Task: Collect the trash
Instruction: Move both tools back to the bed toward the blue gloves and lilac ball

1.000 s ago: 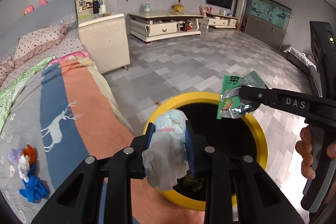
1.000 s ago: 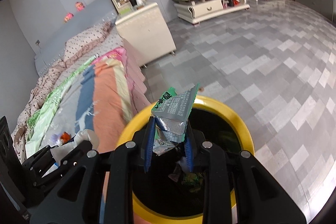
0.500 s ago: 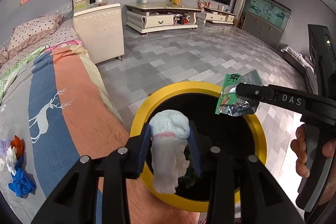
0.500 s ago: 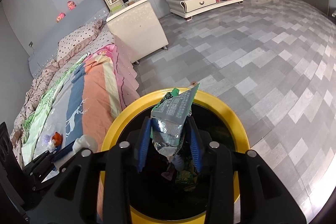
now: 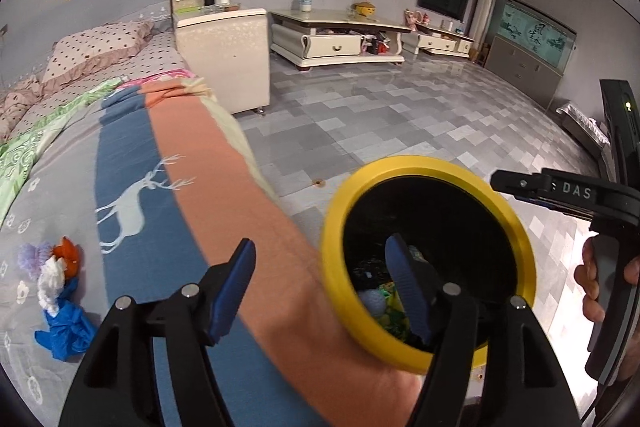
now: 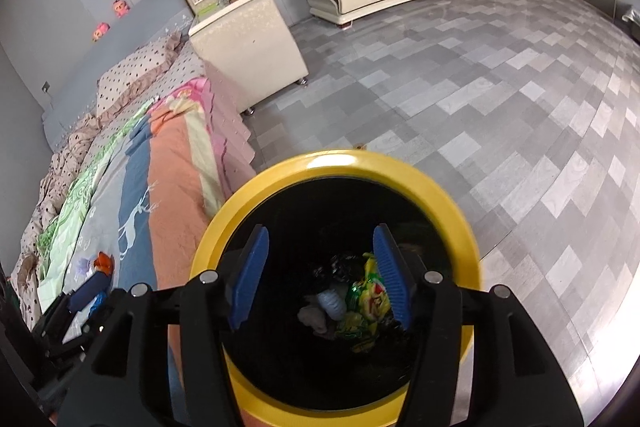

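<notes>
1. The left gripper had just been opening; its blue pads stood wide apart with nothing between them, one over the bedspread, the other over the mouth of the bin.
2. The right gripper had also just been opening, its jaws apart and empty, hanging straight over the bin.
3. Down in the bin lay the collected trash: a pale wad, a yellow-green wrapper and darker scraps, below both grippers' fingers.
4. The next trash seemed to be the small heap of blue, white, orange and purple bits on the bedspread, low on the left of the left wrist view and well apart from the bin. It ran roughly up and down that view, and the left gripper was the nearer.
5. The side of the right gripper read "DAS" in the left wrist view; no other writing was legible.
</notes>
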A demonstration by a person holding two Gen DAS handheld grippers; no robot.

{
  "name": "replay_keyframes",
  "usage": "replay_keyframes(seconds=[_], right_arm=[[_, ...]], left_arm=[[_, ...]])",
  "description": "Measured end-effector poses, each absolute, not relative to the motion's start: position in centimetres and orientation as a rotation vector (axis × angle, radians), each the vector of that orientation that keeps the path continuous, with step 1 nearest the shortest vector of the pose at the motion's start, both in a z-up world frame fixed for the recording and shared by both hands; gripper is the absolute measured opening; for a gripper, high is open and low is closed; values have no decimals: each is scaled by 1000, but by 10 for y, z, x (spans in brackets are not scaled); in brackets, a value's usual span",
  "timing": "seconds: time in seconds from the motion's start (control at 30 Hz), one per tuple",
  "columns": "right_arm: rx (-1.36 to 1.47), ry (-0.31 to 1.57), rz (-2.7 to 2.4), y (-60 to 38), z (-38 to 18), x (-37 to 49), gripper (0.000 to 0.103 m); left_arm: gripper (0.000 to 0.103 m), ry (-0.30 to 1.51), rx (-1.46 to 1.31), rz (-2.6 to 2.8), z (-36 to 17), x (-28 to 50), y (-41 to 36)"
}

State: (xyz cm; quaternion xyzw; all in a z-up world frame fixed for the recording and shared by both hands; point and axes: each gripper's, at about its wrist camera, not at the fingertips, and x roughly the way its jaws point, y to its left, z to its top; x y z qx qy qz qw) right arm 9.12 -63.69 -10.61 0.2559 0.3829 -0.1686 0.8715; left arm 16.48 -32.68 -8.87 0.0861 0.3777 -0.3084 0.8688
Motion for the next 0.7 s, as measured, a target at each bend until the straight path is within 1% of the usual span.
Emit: replay_keyframes(seconds=[0.23, 0.7], right_arm=[[479, 802, -286, -590, -88, 114, 59], [343, 722, -53, -463, -27, 174, 61]], left_arm=[[66, 766, 168, -540, -77, 186, -272], [67, 725, 119, -301, -53, 241, -143]])
